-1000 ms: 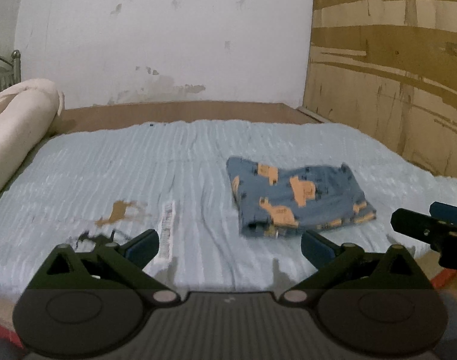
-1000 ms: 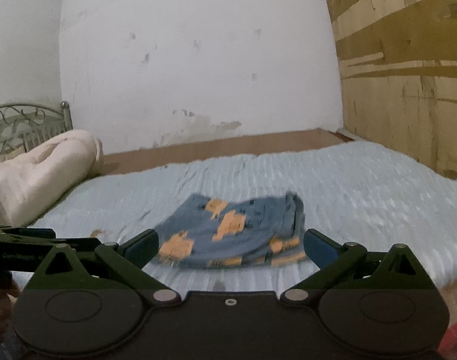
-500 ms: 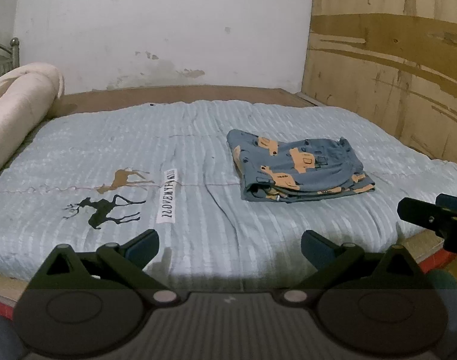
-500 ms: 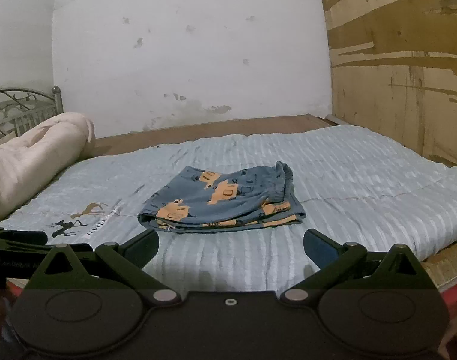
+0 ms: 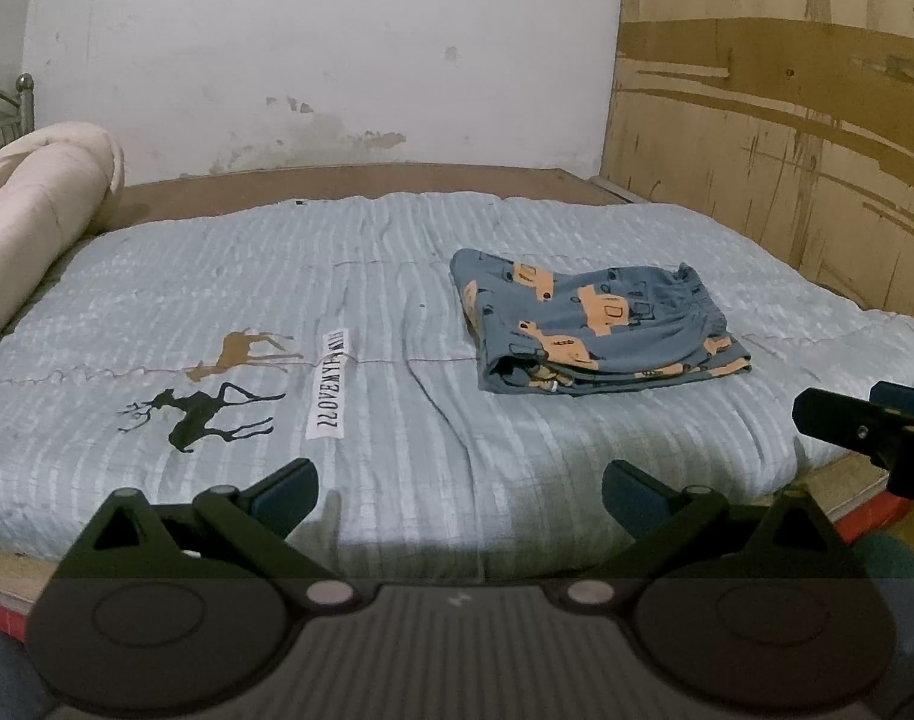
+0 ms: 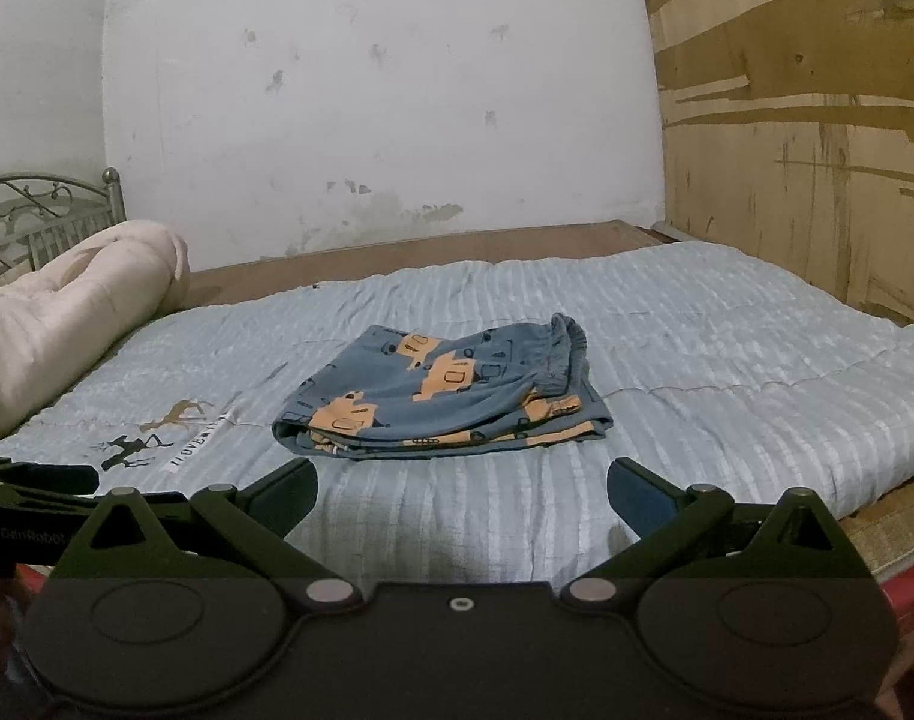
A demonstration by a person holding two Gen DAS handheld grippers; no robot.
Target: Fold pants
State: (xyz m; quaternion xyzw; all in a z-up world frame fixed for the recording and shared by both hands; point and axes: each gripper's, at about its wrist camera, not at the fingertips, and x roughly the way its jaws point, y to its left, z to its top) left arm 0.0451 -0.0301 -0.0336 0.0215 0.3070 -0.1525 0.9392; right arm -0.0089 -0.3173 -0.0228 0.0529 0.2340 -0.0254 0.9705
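Observation:
The blue pants (image 5: 595,324) with orange vehicle prints lie folded in a flat stack on the light blue bedspread (image 5: 397,420), right of the middle. They also show in the right wrist view (image 6: 445,390). My left gripper (image 5: 460,495) is open and empty, held back at the bed's near edge, apart from the pants. My right gripper (image 6: 463,492) is open and empty, also back at the near edge; it shows in the left wrist view at the far right (image 5: 865,426).
A rolled cream blanket (image 6: 55,324) lies along the bed's left side by a metal headboard (image 6: 31,210). A plywood wall (image 5: 787,150) stands on the right. The bedspread bears deer prints (image 5: 211,408) and a white label (image 5: 331,384).
Both grippers have pulled back from the bed and away from the pants, so more of the bedspread shows. The folded pants have stayed in place.

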